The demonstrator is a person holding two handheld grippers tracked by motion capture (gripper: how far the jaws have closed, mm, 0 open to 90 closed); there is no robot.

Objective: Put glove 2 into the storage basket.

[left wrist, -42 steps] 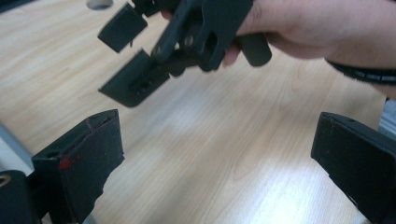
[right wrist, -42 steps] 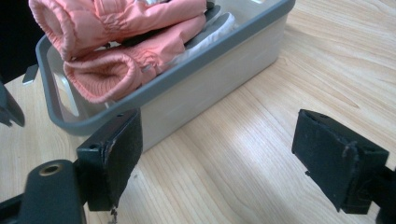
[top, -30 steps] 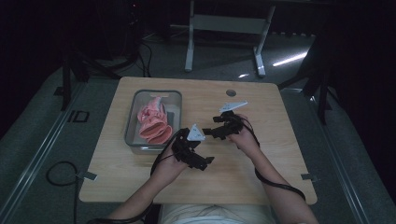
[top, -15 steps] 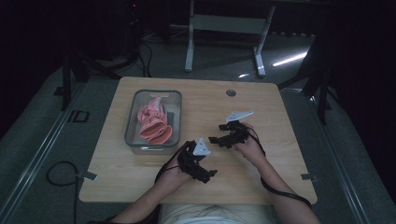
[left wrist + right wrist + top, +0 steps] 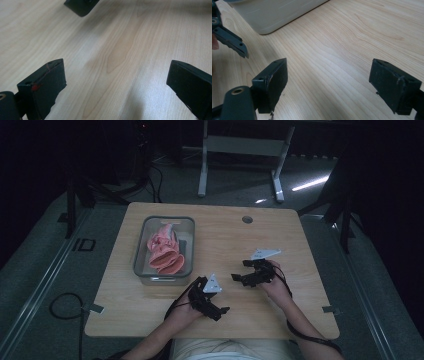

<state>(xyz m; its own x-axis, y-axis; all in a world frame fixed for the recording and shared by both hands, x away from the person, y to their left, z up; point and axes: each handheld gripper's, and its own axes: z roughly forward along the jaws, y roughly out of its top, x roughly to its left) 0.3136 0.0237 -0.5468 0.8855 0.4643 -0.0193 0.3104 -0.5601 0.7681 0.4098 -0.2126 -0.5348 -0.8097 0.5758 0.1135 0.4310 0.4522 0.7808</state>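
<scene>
Both my claws, left (image 5: 216, 306) and right (image 5: 241, 278), gape empty near the bench's (image 5: 220, 240) front edge; I should approach the pink cloth (image 5: 164, 251) in the tray (image 5: 141, 246) from above

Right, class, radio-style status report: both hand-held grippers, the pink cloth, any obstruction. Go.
Left hand-held gripper open, empty, over bare table. Right hand-held gripper open, empty. Pink cloth bunched in clear tray, untouched. Nothing in the way.
</scene>
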